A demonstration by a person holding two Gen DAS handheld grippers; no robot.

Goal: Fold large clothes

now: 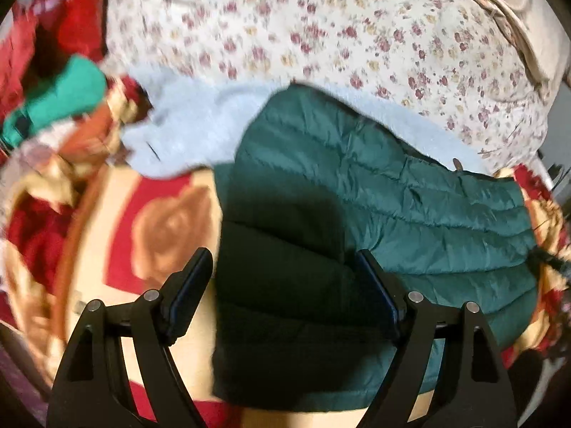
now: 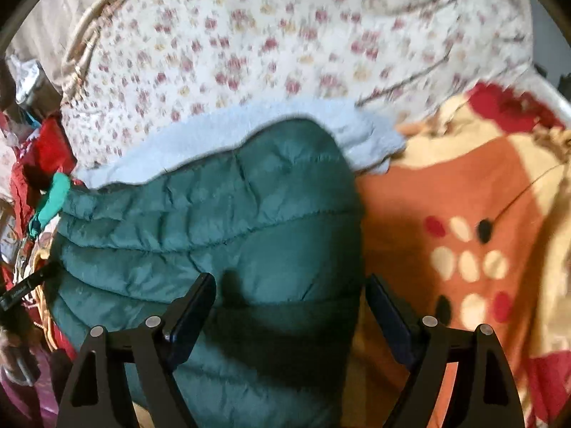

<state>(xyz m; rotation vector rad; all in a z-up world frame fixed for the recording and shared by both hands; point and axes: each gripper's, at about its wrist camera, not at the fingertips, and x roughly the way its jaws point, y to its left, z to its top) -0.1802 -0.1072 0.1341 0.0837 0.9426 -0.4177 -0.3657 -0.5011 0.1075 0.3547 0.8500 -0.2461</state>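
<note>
Both hand-held grippers are wide apart and hold nothing. Left hand-held gripper (image 1: 283, 271) hangs over one edge of the green puffy jacket (image 1: 392, 192), and right hand-held gripper (image 2: 291, 294) over the other. This jacket lies on a red and cream blanket (image 1: 157, 221), partly on top of a pale blue fleece (image 1: 185, 132). It looks soft, light and slippery. Pinching a stitched edge should hold best, I think.
</note>
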